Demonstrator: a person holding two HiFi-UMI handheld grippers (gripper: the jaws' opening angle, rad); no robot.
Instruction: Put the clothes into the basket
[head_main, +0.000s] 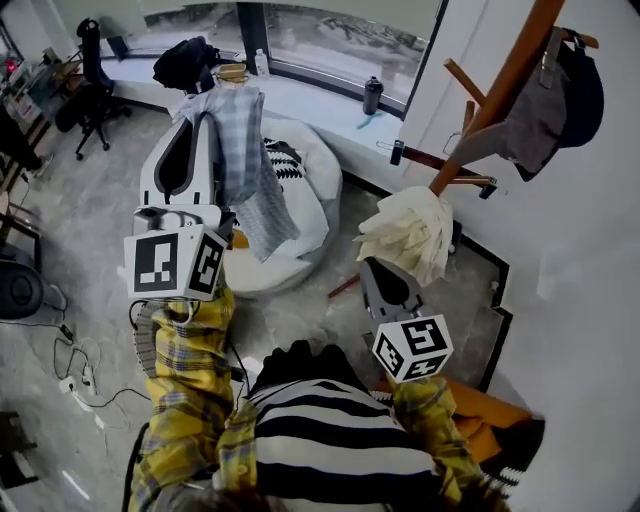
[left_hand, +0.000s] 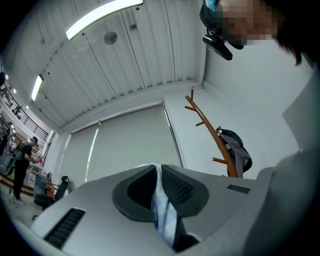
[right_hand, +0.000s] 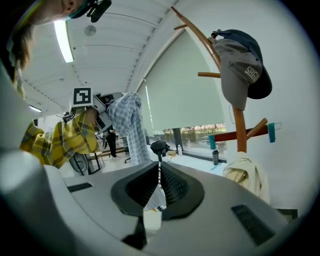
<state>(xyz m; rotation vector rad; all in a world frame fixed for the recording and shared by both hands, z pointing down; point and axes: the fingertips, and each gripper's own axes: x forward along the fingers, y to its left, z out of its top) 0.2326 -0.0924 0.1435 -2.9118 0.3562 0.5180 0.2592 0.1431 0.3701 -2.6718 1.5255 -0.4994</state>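
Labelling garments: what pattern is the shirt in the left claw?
Shirt: pale blue-white check, clearest in head view.

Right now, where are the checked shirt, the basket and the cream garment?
checked shirt (head_main: 246, 145), head view, its hanging middle below the left claw.
basket (head_main: 322, 203), head view, its white right wall.
cream garment (head_main: 410, 232), head view, its bunched middle.

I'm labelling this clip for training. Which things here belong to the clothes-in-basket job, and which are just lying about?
Job: pale checked shirt, cream garment, white basket.
Lying about: bottle on the sill, office chair, black bag, floor cables.
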